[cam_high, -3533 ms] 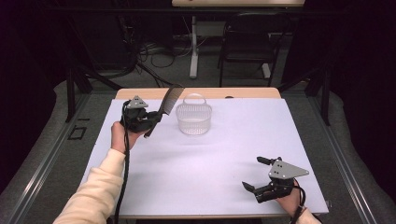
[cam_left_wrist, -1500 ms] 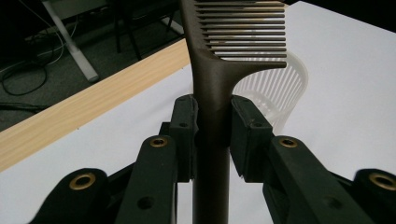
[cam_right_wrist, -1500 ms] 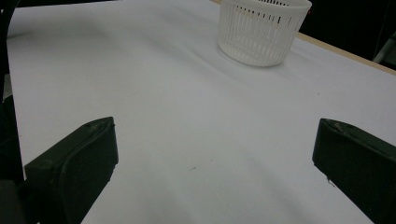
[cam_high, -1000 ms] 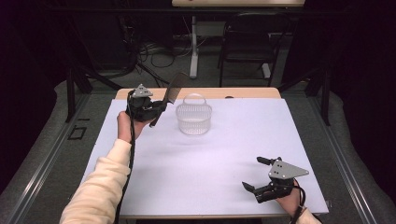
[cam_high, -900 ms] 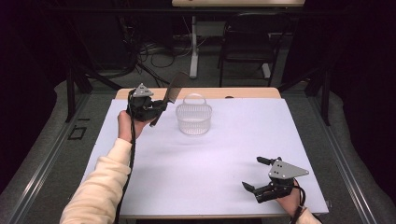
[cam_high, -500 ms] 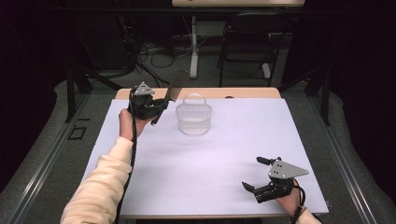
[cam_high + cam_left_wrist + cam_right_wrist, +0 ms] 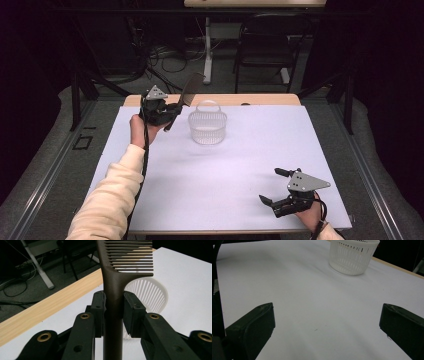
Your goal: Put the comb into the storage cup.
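I find the left gripper (image 7: pixel 113 312) clamped on the handle of the dark brown plastic comb (image 7: pixel 117 277), held aloft just beside the white slotted plastic basket (image 7: pixel 207 127); light, stiff and smooth, it is best gripped mid-handle, while the right gripper (image 7: pixel 275 186) rests with fingers spread on the tabletop (image 7: pixel 230 175).

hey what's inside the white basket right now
Nothing visible in the white basket: light shows through its slats, though its floor is hidden. The comb remains outside, clamped in the left gripper.
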A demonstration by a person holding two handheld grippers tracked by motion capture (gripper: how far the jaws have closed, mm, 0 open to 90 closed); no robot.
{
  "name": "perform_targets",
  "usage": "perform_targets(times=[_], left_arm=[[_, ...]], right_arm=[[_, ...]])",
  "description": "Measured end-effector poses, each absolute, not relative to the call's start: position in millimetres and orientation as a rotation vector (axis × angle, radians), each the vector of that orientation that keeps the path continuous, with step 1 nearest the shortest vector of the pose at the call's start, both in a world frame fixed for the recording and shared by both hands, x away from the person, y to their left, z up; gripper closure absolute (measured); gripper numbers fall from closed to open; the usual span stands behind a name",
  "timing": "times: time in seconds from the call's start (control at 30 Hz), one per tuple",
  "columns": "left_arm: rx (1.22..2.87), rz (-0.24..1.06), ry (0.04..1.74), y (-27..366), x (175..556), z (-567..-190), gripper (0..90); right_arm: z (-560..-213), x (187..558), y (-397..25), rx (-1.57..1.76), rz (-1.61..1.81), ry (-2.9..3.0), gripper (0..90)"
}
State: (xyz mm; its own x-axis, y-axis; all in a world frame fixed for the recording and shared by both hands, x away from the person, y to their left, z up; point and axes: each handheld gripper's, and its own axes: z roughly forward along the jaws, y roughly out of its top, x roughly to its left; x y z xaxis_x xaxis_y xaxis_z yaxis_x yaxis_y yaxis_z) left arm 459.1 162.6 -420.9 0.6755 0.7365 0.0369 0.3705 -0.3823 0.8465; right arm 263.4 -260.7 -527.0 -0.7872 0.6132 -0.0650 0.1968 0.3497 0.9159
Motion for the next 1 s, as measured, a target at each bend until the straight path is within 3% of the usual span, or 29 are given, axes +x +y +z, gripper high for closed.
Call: perform_targets(times=[1.0], left_arm=[[1.957, 0.545, 0.847, 150.3, 467.3, -417.1, 72.2]], right_arm=[[-527.0, 263.4, -261.0, 0.706, 1.422, 2.219, 0.0]])
